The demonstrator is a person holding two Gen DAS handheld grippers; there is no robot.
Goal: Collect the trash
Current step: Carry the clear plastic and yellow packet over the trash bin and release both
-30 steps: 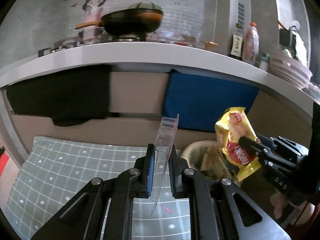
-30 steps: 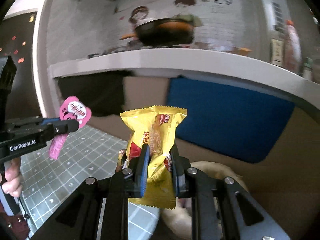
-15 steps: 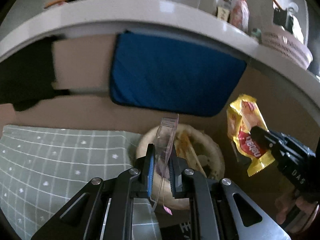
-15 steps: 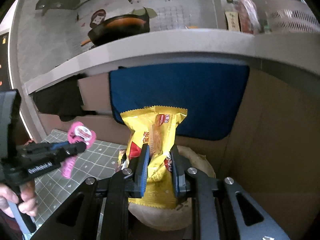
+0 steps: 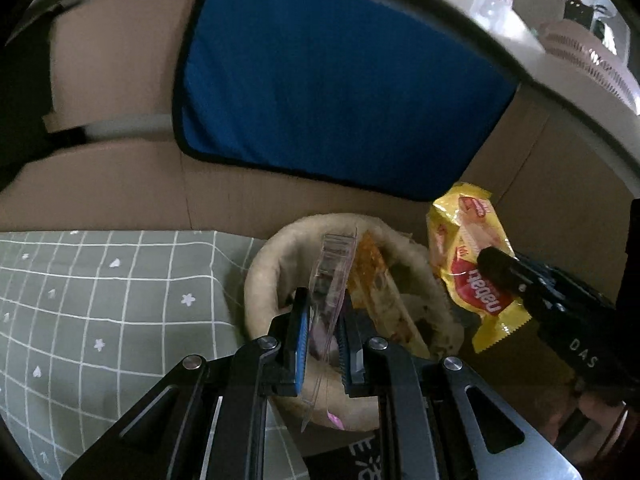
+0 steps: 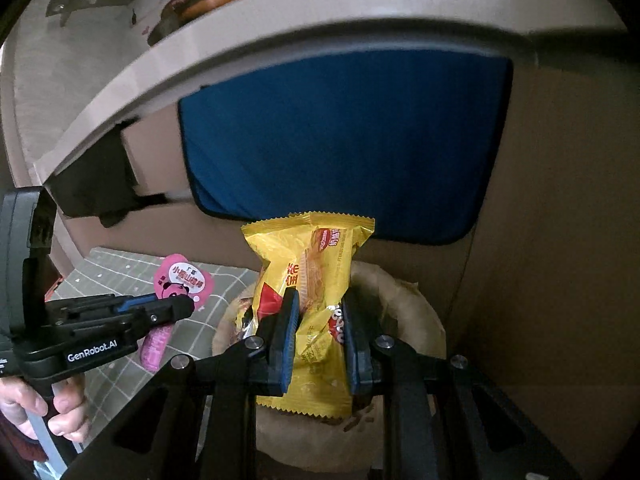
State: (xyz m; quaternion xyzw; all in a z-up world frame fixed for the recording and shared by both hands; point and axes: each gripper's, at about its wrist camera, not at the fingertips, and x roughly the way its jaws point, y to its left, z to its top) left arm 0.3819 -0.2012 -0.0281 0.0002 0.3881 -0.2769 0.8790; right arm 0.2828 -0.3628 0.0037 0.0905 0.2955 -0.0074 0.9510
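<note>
The yellow snack wrapper (image 6: 316,312) is standing upright between the clenched pads of the right gripper (image 6: 317,338), hanging just over the beige paper-bag bin (image 6: 416,316) – which is already holding other wrappers. To its left, the left gripper (image 5: 323,338) is gripping a clear plastic packet with a pink label (image 5: 332,276), jaws closed on it, above the bin's near rim (image 5: 260,280). A green gridded mat (image 5: 100,300) is lying left of the bin, and a blue cloth (image 5: 340,80) is hanging on the far cardboard wall
</note>
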